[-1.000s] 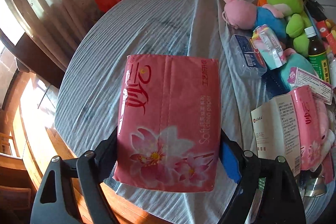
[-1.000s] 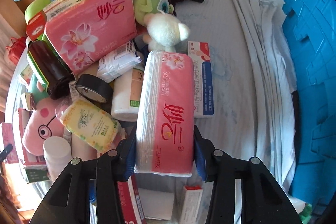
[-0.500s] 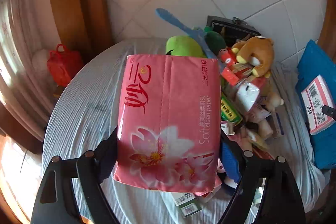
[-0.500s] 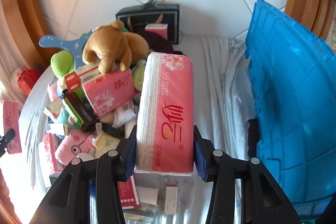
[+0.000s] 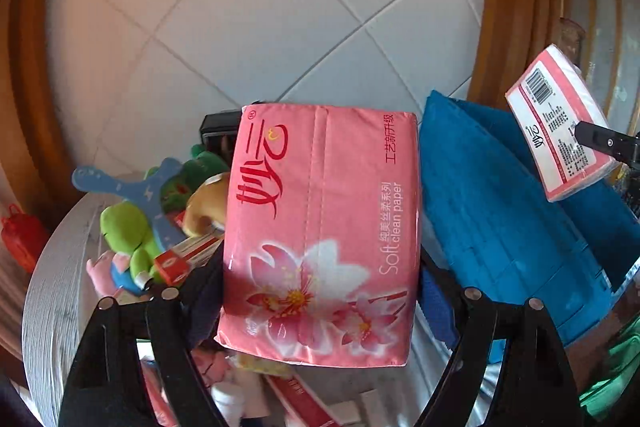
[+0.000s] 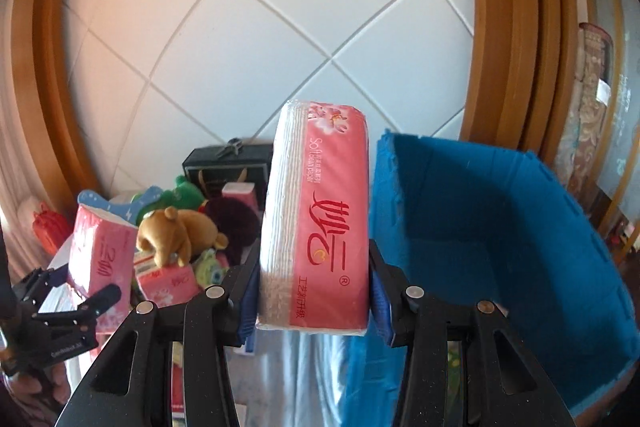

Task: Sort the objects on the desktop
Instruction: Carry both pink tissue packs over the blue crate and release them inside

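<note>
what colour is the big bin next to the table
Blue. The bin shows best in the right wrist view, open-topped, beside the pack.

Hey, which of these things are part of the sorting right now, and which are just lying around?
In hand:
- left tongs with wide tissue pack
- right tongs with narrow tissue pack
- blue bin

Lying about:
- brown bear
- green frog
- black box

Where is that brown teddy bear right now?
In the right wrist view the brown teddy bear lies at lower left, on top of the pile of toys on the table, just above a pink tissue pack and in front of the black bag.
</note>
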### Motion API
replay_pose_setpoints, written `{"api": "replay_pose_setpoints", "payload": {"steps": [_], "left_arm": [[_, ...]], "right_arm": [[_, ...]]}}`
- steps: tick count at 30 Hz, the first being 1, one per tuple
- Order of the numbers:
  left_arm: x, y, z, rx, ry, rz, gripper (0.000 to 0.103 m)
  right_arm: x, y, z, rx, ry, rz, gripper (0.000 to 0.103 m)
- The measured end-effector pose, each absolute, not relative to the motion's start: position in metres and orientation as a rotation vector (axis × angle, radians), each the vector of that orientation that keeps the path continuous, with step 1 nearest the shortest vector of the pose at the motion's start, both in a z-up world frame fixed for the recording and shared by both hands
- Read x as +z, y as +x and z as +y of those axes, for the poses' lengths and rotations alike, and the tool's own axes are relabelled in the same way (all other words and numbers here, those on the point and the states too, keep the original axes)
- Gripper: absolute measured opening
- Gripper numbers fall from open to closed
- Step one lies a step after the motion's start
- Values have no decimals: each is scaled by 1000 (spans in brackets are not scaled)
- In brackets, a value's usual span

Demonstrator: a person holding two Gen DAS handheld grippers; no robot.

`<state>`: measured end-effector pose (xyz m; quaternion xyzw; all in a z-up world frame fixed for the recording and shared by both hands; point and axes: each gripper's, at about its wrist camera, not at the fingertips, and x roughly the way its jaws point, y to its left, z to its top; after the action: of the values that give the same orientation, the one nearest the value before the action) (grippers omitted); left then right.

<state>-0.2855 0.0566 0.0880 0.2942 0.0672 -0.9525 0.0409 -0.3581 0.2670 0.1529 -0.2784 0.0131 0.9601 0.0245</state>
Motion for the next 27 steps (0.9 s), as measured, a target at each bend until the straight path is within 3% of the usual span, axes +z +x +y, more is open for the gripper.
{"api": "replay_pose_setpoints", "payload": {"steps": [6,12,20,27], "left_arm": [[142,-355,172,-3063,880,226,84],[165,-436,287,-3124,1057,152,84],[102,-525,382,-3001,1401,52,84],[34,-559,401,-2805,1706,-37,84]], "right_arm": [[195,-365,379,2949,-804,18,45],[182,-401,481,2823,-902,-13,45],[91,-445,555,2656,-1184,65,45],[31,-469,585,2539,-1398,78,45]]}}
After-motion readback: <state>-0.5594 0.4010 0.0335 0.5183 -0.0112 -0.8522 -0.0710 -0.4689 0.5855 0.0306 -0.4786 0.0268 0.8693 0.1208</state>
